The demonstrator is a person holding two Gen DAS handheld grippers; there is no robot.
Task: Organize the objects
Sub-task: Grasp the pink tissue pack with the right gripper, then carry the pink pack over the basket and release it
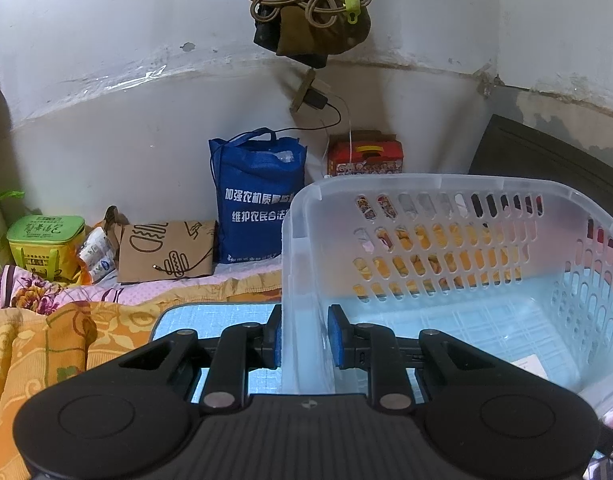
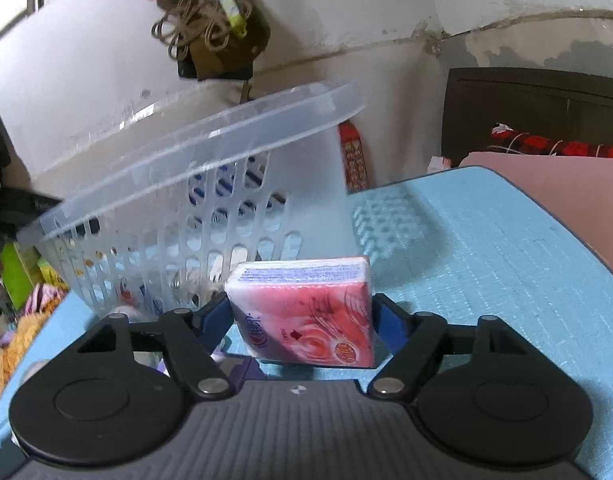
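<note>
A clear plastic basket (image 1: 446,240) with slotted walls stands on a light blue mat (image 1: 226,316). My left gripper (image 1: 304,338) is shut on the basket's left wall, one blue pad on each side of it. In the right wrist view the basket (image 2: 194,184) is at the left, tilted. My right gripper (image 2: 302,312) is shut on a pink and red tissue pack (image 2: 306,312) and holds it just above the mat (image 2: 486,260), right beside the basket's near wall.
A blue tote bag (image 1: 254,200), a brown paper bag (image 1: 166,252), a green box (image 1: 46,244) and a red carton (image 1: 366,154) stand along the wall. Orange floral bedding (image 1: 46,352) lies left. A dark headboard (image 2: 538,112) and pink board (image 2: 566,192) are at the right.
</note>
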